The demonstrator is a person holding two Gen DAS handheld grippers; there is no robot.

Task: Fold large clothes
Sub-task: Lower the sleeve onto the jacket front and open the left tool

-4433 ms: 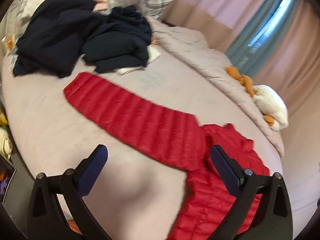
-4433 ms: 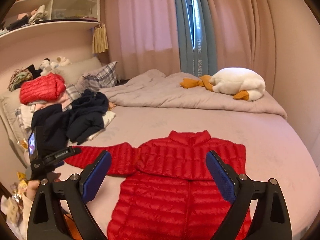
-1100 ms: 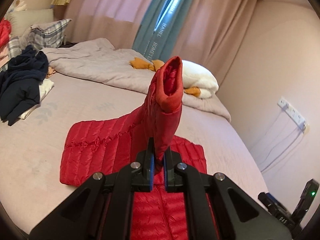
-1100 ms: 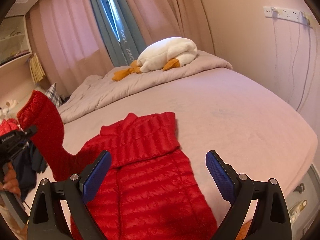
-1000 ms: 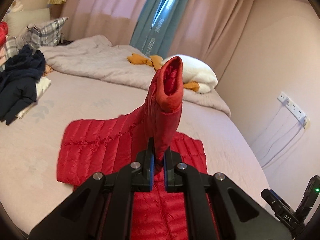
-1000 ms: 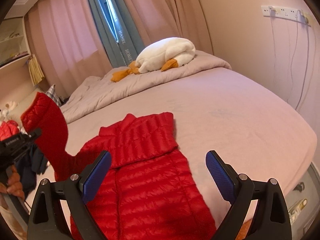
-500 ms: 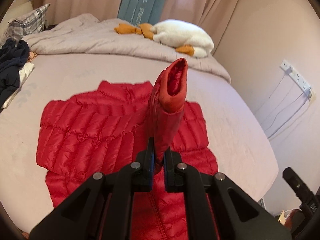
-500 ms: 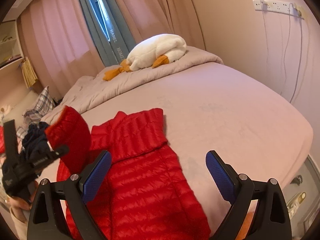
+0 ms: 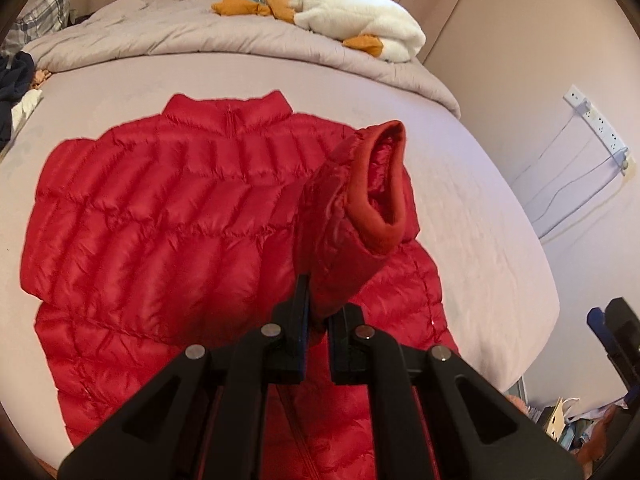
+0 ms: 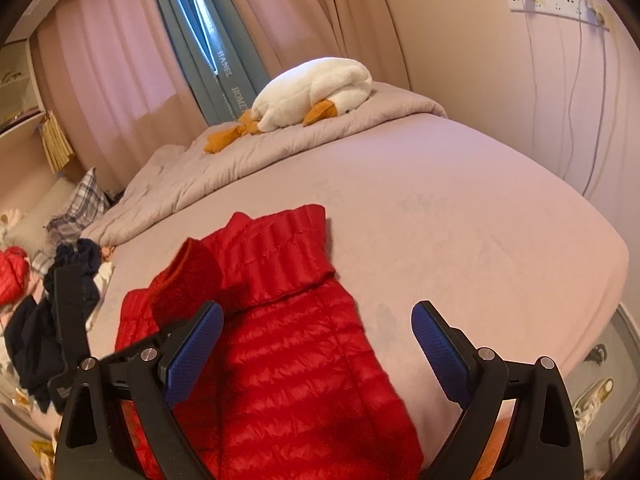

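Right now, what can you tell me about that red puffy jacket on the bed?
The red jacket is a shiny quilted puffer with a stand-up collar and a front zip. It lies front up on the bed, one sleeve folded across its chest. The other sleeve's cuff, open and edged with matte red trim, is pinched and lifted over the body by the left gripper. The right gripper hovers open above its lower part.

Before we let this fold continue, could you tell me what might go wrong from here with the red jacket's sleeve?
1. The left claw pinches only a small bit of the puffy sleeve; the slick quilted fabric might slip out before it is laid down.
2. The sleeve may spring back or land skewed across the red down jacket, spoiling the fold.
3. The right claw hangs open above the jacket's body, pinning nothing, so the jacket could drag on the bed sheet.
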